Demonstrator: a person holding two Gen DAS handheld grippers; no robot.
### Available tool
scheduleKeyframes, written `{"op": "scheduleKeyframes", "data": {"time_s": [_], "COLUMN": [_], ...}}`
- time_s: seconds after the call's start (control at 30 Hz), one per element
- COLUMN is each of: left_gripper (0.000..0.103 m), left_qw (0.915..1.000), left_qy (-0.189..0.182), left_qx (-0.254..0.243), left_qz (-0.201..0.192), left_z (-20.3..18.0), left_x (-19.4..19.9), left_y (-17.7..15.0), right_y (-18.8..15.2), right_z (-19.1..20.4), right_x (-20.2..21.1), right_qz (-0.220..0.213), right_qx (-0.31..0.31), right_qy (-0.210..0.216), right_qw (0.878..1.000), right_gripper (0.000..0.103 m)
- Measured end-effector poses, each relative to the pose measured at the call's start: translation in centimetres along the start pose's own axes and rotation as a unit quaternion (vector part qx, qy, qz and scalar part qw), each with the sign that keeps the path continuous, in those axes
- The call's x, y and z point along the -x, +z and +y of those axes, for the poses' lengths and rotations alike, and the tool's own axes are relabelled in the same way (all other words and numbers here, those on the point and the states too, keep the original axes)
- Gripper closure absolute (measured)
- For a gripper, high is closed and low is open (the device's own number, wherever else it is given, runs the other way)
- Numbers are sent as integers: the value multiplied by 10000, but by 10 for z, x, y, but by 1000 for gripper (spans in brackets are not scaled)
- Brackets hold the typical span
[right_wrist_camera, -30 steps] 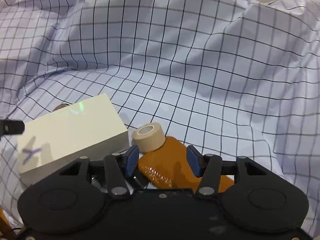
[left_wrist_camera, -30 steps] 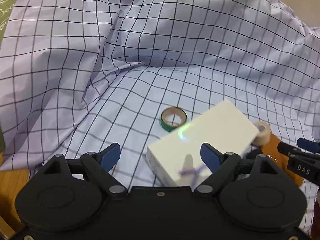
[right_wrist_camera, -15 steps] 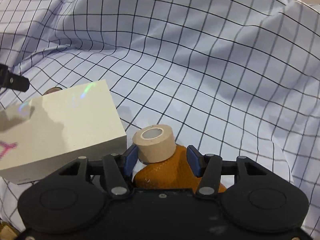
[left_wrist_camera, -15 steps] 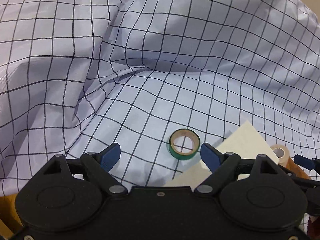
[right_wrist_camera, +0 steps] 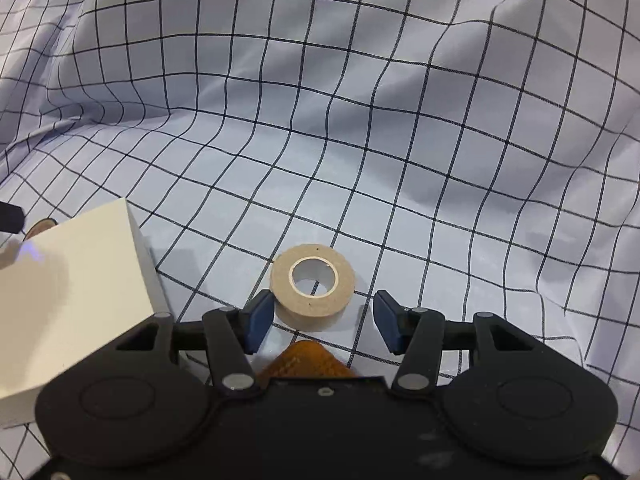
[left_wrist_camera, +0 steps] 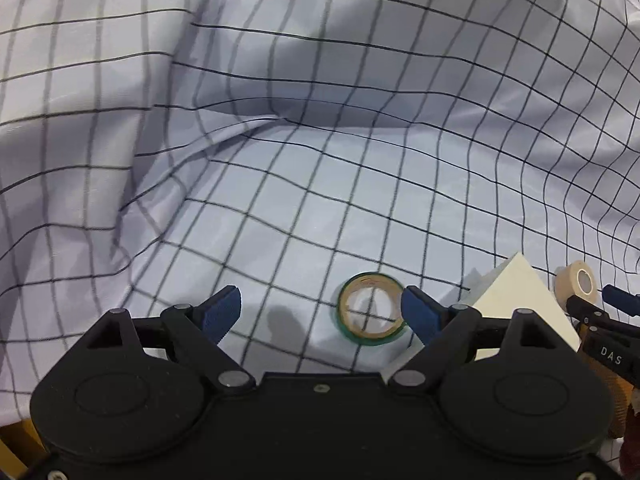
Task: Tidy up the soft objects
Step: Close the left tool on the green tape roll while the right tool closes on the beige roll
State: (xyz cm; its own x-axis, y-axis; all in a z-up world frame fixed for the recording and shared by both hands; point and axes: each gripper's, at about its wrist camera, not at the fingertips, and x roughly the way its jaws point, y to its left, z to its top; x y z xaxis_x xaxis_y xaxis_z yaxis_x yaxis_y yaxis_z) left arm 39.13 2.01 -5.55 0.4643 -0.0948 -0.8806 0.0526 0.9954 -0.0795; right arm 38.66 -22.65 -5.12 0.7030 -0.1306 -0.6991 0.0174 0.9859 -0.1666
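A pale checked cloth (left_wrist_camera: 320,168) lies rumpled across both views, with folds piled at the back and left. My left gripper (left_wrist_camera: 320,312) hangs open over it with nothing held. A green tape roll (left_wrist_camera: 370,314) lies flat on the cloth close to its right fingertip (left_wrist_camera: 420,312). My right gripper (right_wrist_camera: 324,320) is open too. A beige tape roll (right_wrist_camera: 312,284) lies just ahead of its fingertips, and the tip of an orange textured object (right_wrist_camera: 308,360) shows under the gap. That right gripper (left_wrist_camera: 612,320) also appears at the left wrist view's right edge.
A white box (right_wrist_camera: 72,288) rests on the cloth between the two grippers, beside the green roll and left of the beige roll (left_wrist_camera: 576,286). High folds of the cloth (right_wrist_camera: 360,80) rise behind. A strip of wood (left_wrist_camera: 16,436) shows at the lower left.
Both grippers have moved forward and lower over the cloth. The box and the orange object have slid toward the bottom of the views. Both grippers' jaws kept their width.
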Motion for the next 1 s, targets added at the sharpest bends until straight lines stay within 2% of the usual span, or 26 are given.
{"op": "scheduleKeyframes", "data": {"time_s": [0.17, 0.37, 0.4, 0.43, 0.5, 0.53, 0.8, 1.0], "left_gripper": [20, 20, 24, 36, 46, 56, 56, 56], "left_qw": [9994, 9990, 9989, 9988, 9983, 9979, 9980, 9987], "left_qy": [-126, -98, -111, -125, -277, -385, -403, -326], "left_qx": [-240, -161, -151, -158, -107, -32, -58, 22], "left_qz": [197, 412, 424, 449, 500, 519, 478, 380], "left_z": [-16, -21, -22, -21, -22, -21, -24, -20], "left_x": [-14, -29, -30, -30, -33, -33, -36, -37], "left_y": [2, 1, 1, 2, 2, 3, 2, 6], "right_y": [-2, -2, -2, -1, 0, 1, 11, 11], "right_z": [0, -3, -3, -3, -2, -2, 3, 10], "right_x": [2, 3, 3, 3, 2, 2, -14, -24], "right_qz": [-55, -93, -99, -105, -110, -113, -79, -78], "right_qx": [-32, -28, -24, -21, -19, -22, -13, 141], "right_qy": [22, 54, 54, 53, 47, 41, 65, 21], "right_qw": [10000, 9999, 9999, 9999, 9999, 9999, 9999, 9999], "right_gripper": [51, 51, 50, 50, 50, 50, 49, 55]}}
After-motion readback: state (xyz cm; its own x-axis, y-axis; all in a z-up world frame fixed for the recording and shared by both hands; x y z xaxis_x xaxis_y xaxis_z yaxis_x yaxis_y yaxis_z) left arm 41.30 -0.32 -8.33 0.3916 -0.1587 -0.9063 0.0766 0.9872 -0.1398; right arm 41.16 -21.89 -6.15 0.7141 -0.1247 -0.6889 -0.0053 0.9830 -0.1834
